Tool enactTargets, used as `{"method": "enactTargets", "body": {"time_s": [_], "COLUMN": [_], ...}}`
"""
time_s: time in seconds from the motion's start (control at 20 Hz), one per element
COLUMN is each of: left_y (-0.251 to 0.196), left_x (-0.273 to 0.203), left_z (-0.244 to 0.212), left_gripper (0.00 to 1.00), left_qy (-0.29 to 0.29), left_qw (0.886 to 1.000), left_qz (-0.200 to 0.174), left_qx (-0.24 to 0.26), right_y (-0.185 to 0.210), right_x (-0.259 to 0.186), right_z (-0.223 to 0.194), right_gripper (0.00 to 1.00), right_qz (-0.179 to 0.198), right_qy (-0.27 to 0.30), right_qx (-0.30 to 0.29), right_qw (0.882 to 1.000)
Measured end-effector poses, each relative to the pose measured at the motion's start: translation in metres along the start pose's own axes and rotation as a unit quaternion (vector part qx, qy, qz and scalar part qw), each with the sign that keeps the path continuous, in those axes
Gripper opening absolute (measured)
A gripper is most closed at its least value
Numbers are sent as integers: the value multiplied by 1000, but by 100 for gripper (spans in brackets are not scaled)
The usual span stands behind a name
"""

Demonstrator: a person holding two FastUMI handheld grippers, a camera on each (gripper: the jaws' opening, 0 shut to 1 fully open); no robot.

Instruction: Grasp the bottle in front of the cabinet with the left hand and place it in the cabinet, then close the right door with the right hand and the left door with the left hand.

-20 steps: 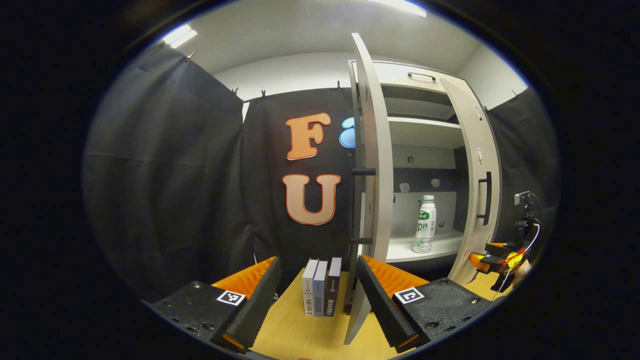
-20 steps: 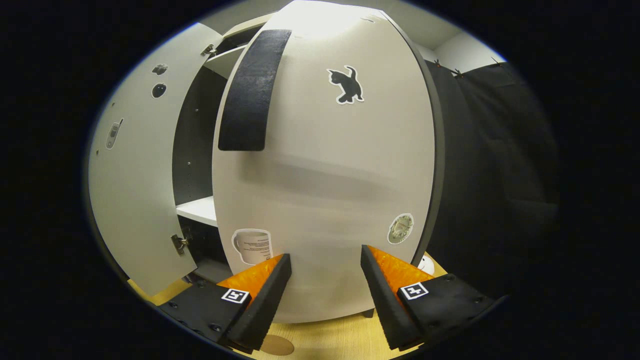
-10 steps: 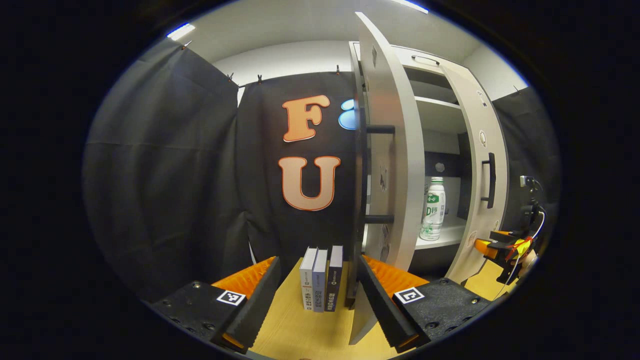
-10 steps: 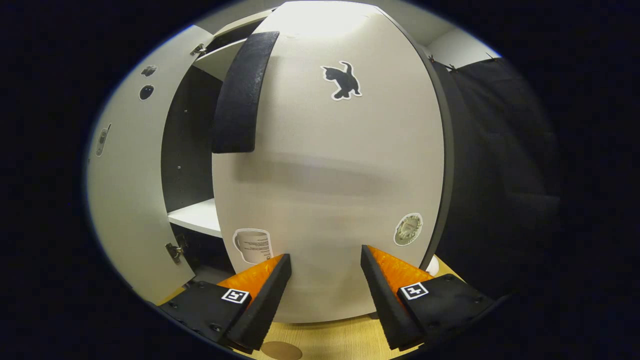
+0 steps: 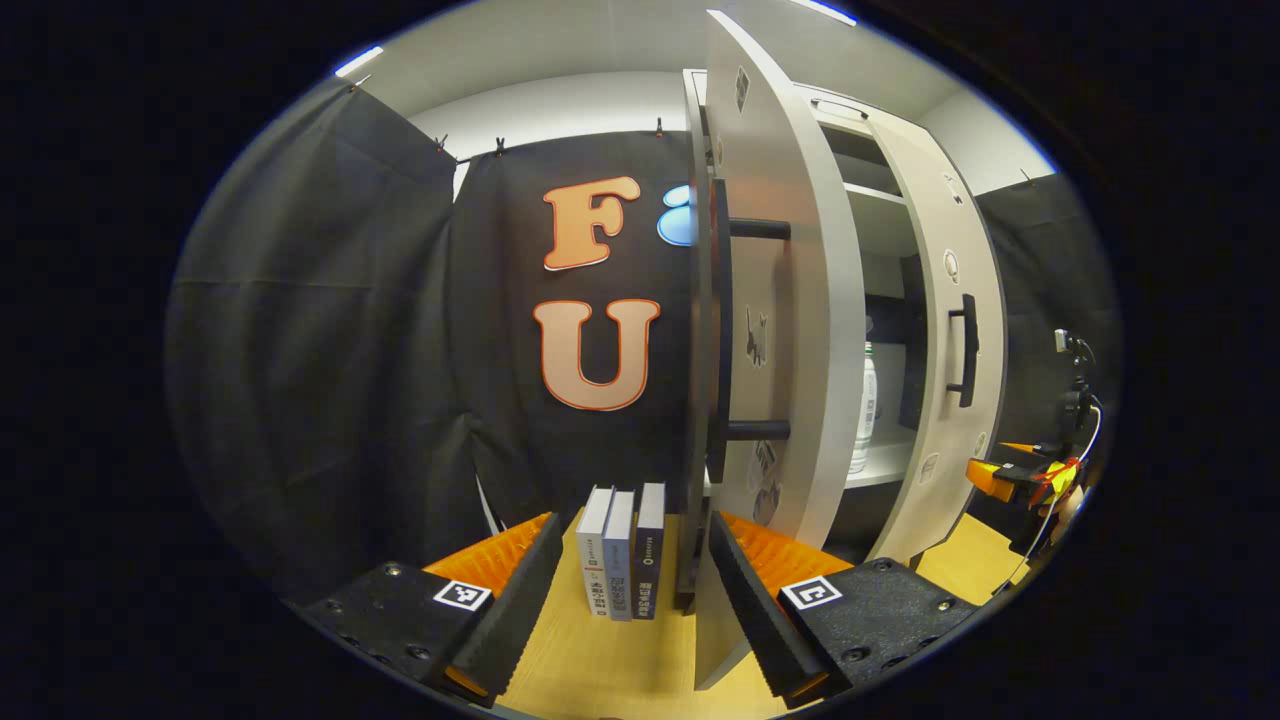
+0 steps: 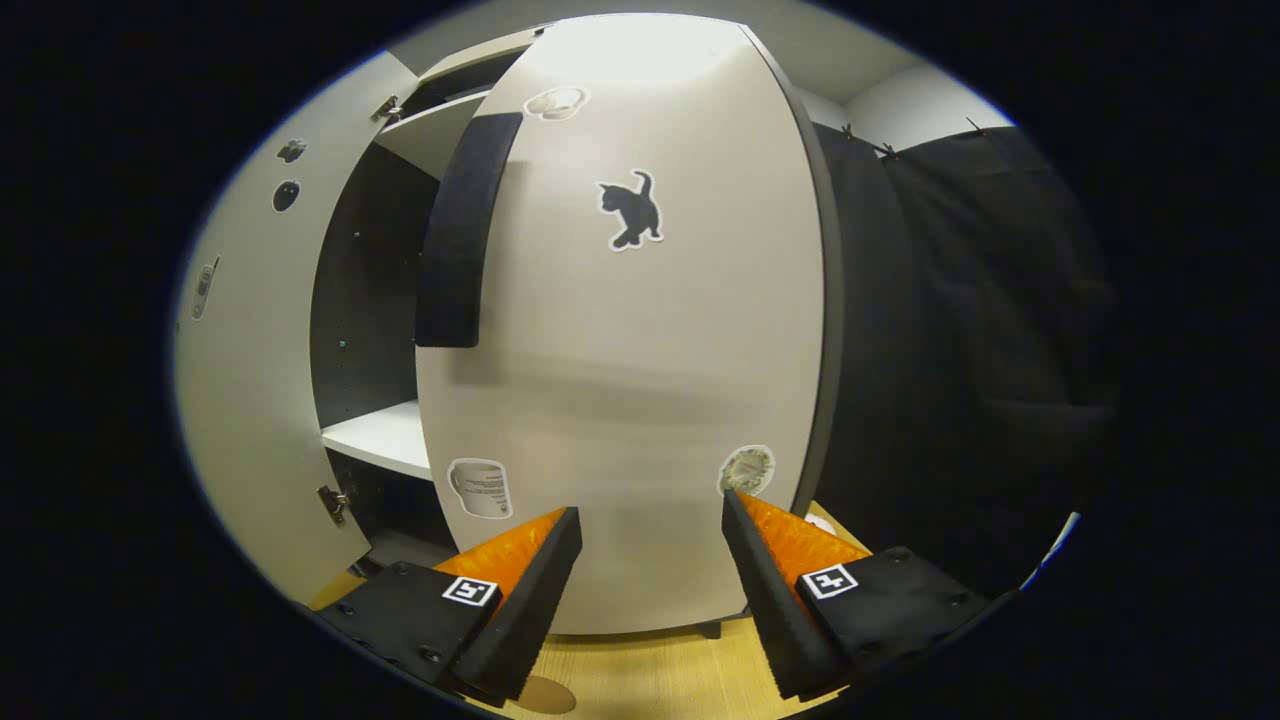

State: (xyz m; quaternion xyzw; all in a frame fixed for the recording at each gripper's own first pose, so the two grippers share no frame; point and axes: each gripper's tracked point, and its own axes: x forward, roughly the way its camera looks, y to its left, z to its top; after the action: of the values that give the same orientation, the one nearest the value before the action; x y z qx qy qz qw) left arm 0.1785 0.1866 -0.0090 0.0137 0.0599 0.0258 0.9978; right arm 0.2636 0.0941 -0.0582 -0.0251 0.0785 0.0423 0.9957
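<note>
My right gripper [image 6: 645, 545] has its fingers spread with nothing between them, their tips close against, perhaps touching, the outer face of the right door [image 6: 640, 380], low on the panel between the mug sticker [image 6: 476, 488] and the round sticker [image 6: 746, 470]; contact I cannot confirm. The door's long axis is upright, its vertical black handle [image 6: 458, 240] up and to the left of the fingers, the free edge beside the gap onto the white shelf [image 6: 375, 440]. I judge the coming push runs straight ahead along the fingers. My left gripper [image 5: 628, 570] is likewise spread and empty, flanking the lower edge of the left door [image 5: 770, 330], seen nearly edge-on just right of its midline. The bottle [image 5: 863, 405] stands upright on the cabinet shelf, glimpsed between the two doors. Three books [image 5: 622, 565] stand on the wooden table [image 5: 600, 670]
</note>
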Motion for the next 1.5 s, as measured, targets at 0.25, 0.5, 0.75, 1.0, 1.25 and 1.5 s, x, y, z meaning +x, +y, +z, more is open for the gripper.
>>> {"method": "enactTargets", "body": {"time_s": [0.25, 0.5, 0.75, 1.0, 1.25, 1.5], "left_y": [-47, -87, -116, -142, -172, -182], "left_x": [5, 12, 25, 48, 92, 117], "left_z": [-2, -5, 0, -1, 5, 3], "left_gripper": [90, 90, 88, 90, 91, 91], "left_qy": [10, 14, -4, -5, -12, -11], "left_qw": [999, 996, 996, 994, 994, 996], "left_qz": [-48, -85, -94, -105, -104, -89], "left_qx": [-1, -17, -1, -25, -16, -26], "right_y": [-38, -75, -102, -125, -140, -163], "right_x": [-32, -57, -72, -81, -84, -84], "right_z": [23, 44, 51, 52, 49, 43], "right_gripper": [94, 95, 94, 94, 94, 94], "right_qz": [-30, -42, -38, -27, -10, -10], "right_qy": [-11, -19, -25, -22, -20, -20], "right_qx": [16, 26, 22, 14, 15, 16], "right_qw": [999, 999, 999, 999, 1000, 1000]}}
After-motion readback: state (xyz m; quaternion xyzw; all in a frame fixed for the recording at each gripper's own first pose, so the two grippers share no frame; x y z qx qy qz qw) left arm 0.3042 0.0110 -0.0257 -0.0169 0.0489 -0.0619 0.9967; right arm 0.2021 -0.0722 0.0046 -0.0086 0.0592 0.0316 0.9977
